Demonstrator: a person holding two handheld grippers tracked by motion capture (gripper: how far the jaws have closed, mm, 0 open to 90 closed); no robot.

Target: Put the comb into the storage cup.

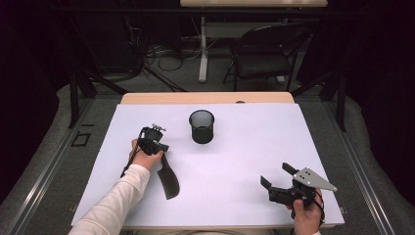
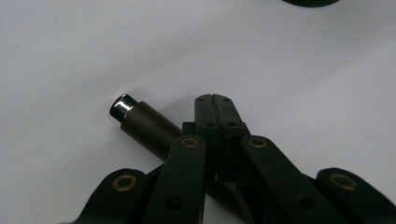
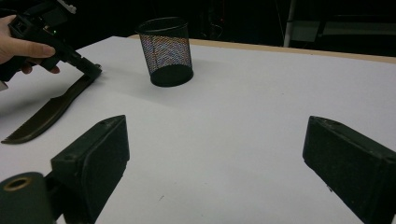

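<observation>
Left tongs [image 2: 214,100] pressed together beside knife handle [image 2: 149,128]; right tongs [image 3: 215,158] spread, empty.

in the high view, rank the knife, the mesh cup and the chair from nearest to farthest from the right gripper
1. Knife: lying flat on the table, off to the left of the right gripper.
2. Mesh cup: upright, farther back near the table's middle.
3. Chair: on the floor beyond the table's far edge.
</observation>
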